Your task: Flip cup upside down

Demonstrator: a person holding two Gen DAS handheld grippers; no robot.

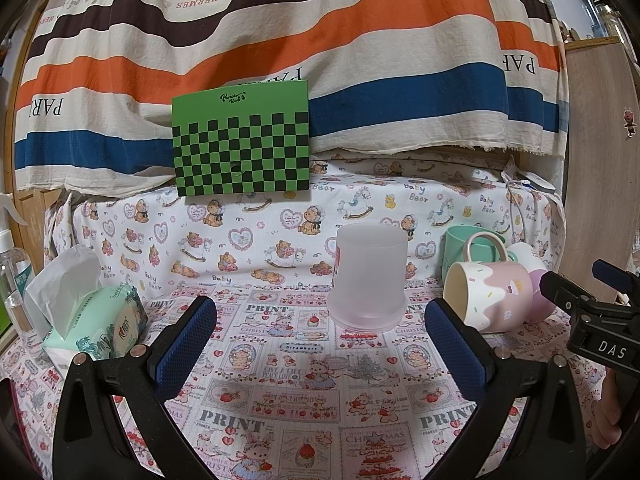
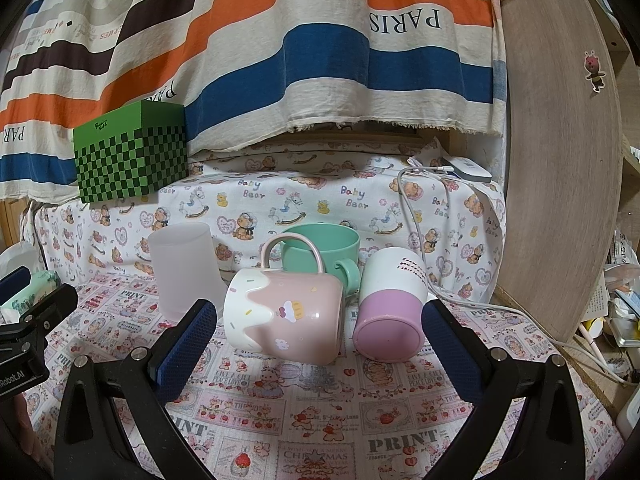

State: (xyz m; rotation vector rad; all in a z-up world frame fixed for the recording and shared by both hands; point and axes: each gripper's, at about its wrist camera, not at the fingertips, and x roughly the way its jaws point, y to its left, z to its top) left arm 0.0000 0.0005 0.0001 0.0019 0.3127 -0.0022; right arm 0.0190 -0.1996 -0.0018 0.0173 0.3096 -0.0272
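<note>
A frosted plastic cup (image 1: 368, 276) stands upside down, rim on the cloth, just ahead of my open, empty left gripper (image 1: 320, 340); it also shows at the left of the right wrist view (image 2: 186, 268). A pink mug (image 2: 284, 316) lies on its side, handle up, mouth to the left, directly ahead of my open, empty right gripper (image 2: 320, 340); it shows in the left wrist view too (image 1: 488, 296). A white and purple cup (image 2: 390, 312) lies tilted beside it, base toward me. A green mug (image 2: 324, 252) stands upright behind them.
A tissue pack (image 1: 96, 320) and a clear spray bottle (image 1: 16, 280) sit at the left. A green checkered box (image 1: 242, 140) rests on the raised ledge behind. A white cable (image 2: 440, 264) and wooden panel (image 2: 560, 160) are at the right.
</note>
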